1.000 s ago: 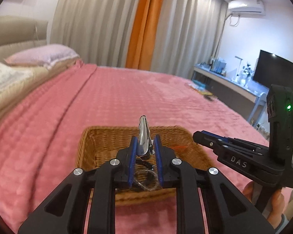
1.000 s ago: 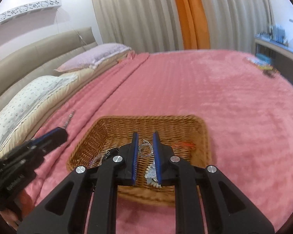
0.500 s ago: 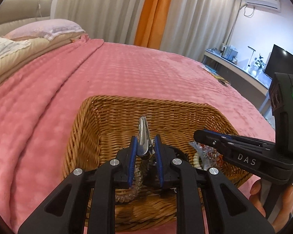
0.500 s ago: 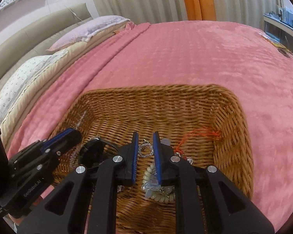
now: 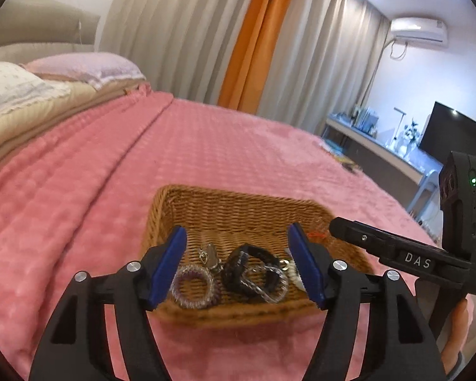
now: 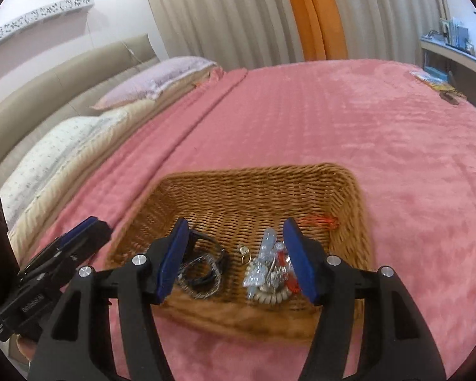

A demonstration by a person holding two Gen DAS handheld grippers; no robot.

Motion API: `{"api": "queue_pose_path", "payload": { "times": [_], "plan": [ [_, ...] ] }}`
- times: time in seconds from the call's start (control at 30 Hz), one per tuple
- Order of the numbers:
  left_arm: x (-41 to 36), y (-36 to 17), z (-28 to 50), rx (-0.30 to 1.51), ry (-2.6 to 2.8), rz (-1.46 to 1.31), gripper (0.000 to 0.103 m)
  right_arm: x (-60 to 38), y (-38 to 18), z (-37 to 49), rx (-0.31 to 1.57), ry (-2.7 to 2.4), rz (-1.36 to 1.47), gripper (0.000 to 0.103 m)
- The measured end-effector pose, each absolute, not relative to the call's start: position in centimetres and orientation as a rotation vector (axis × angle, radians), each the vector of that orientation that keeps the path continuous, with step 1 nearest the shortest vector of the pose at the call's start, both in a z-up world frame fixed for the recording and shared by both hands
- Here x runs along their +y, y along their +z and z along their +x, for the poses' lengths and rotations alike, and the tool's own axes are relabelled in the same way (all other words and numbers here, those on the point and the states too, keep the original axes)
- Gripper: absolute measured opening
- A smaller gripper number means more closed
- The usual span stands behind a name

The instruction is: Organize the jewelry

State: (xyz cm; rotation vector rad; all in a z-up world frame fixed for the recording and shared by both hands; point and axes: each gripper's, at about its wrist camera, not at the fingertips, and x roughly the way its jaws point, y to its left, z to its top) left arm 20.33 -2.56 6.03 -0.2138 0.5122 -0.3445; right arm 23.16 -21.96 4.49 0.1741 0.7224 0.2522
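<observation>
fig. both grippers over a wicker basket [image 5: 238, 203] on a pink quilted blanket [image 5: 95, 190]. left gripper [image 5: 238, 263]: jaws opening, nothing pinched btwn the blue pads; a silver hair clip [image 5: 210, 255] lies loose on the basket floor just below and ahead, long axis running roughly away from the camera, tilted a bit. beside it a clear-purple coil hair tie [image 5: 195, 289] to the left, a black band [image 5: 250, 268] w/ a clear coil tie over it to the right. right gripper [image 6: 234, 260]: jaws also opening, empty; a small metal ring charm [image 6: 243, 250] sits btwn the pad lines on the weave, a heap of clear crystals, red bits and cream beads [image 6: 269, 273] near the right pad. judged: all pieces already lie in the basket; next pick would be elsewhere on the bed. materials: basket stiff woven rattan, ribbed; coil ties springy plastic; clip thin hard metal, likely slippery; blanket soft, plush.
</observation>
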Motion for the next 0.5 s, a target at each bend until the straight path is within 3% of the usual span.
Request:
{"api": "queue_pose_path", "payload": {
  "times": [0.23,0.3,0.5],
  "plan": [
    [-1.9,9.5,14.2,0.425,-0.365,-0.182,0.067,-22.3,7.7,15.7,0.606,0.204,0.128,0.06],
    [-1.8,10.2,12.3,0.403,-0.375,-0.18,0.07,-22.2,8.4,13.4,0.562,0.168,0.105,0.071],
    [-2.5,11.1,6.3,0.353,-0.381,-0.114,0.071,-21.3,9.6,7.0,0.429,0.052,-0.001,0.085]
  ]
}}
